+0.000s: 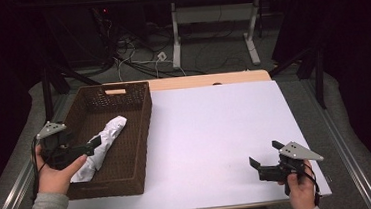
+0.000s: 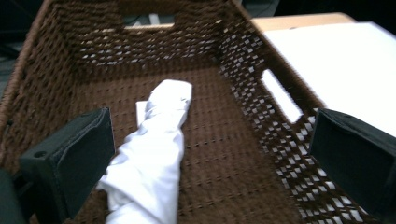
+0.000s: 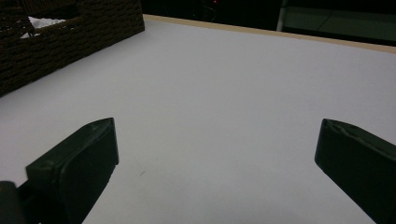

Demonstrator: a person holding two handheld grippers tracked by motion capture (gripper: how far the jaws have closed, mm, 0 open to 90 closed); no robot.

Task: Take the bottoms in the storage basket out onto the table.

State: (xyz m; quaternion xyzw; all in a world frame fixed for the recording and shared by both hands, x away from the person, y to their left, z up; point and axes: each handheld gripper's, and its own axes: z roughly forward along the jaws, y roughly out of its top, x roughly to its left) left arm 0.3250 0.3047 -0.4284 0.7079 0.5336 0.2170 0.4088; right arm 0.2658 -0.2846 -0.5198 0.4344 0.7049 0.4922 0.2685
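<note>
At the left of the table stands a brown woven basket, and in it lies a white cloth, twisted into a long roll that runs from the near left corner toward the middle of the basket floor. The left gripper reaches in over the basket's left wall. In its own view the jaws stand spread wide, holding nothing: the left jaw is just beside the near end of the cloth, the right jaw out by the basket wall with the slot handle. To the right the white table lies bare. At its near right corner the right gripper hovers low over the table, jaws spread and holding nothing, well apart from the basket.
</note>
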